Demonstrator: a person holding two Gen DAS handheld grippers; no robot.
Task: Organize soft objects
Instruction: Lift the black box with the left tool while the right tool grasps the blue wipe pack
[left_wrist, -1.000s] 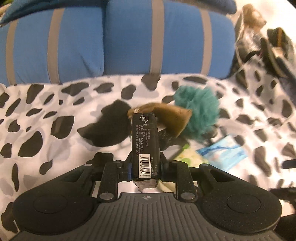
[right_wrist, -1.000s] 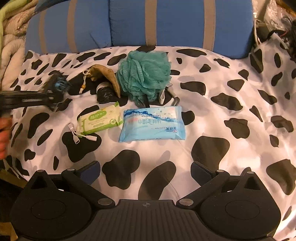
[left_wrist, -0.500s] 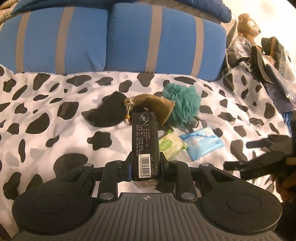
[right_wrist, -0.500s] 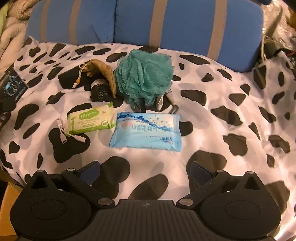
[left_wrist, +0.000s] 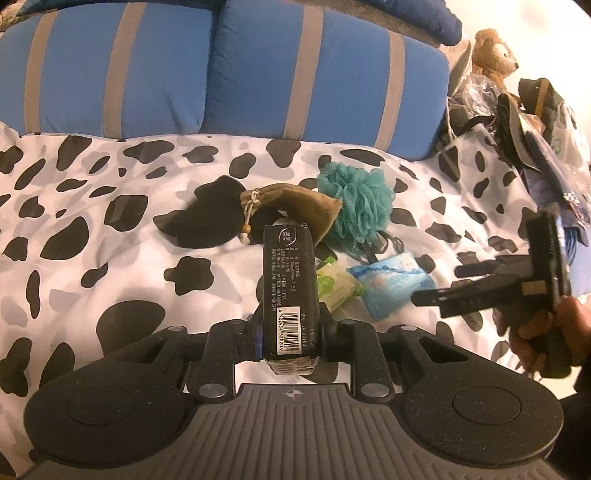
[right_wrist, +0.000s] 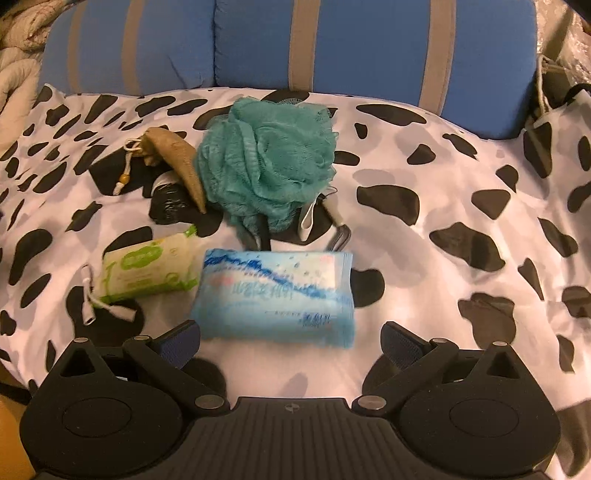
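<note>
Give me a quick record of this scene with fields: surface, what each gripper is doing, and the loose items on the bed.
surface: cow-print sheet, blue striped cushions behind
left gripper: shut on black packet
right gripper: open, empty, over blue tissue pack
loose items: green wipes pack, teal bath pouf, tan drawstring pouch, black roll partly under pouch

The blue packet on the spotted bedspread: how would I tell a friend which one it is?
Start at the blue striped cushions and come forward over the cow-print cover, past the teal bath pouf. The blue tissue pack lies flat just beyond the open right gripper. Its neighbour, the green wipes pack, is smaller.
</note>
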